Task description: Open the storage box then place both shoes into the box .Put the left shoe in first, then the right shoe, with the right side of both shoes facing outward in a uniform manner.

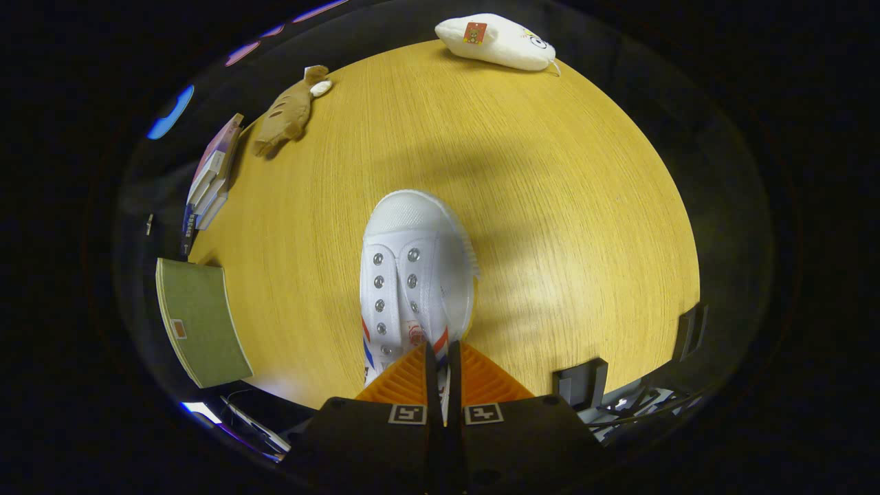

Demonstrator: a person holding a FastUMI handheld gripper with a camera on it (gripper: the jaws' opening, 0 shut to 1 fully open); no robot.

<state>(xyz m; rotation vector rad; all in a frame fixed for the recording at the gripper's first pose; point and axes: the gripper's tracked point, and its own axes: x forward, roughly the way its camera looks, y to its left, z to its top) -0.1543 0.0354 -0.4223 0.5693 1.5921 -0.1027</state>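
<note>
A white canvas shoe (412,268) with metal eyelets and red and blue stripes hangs toe-forward over the wooden table (550,206). My gripper (441,357) is shut on the shoe's rear upper edge, both fingers pressing a thin strip of its fabric between them. The shoe's heel is hidden behind the fingers. The toe cap points away from me toward the table's far side.
A green box lid or book (199,323) lies at the table's left edge, with a stack of books (210,182) beyond it. A brown plush toy (285,117) and a white plush toy (498,41) lie at the far edge. Dark brackets (584,381) stand at the near right.
</note>
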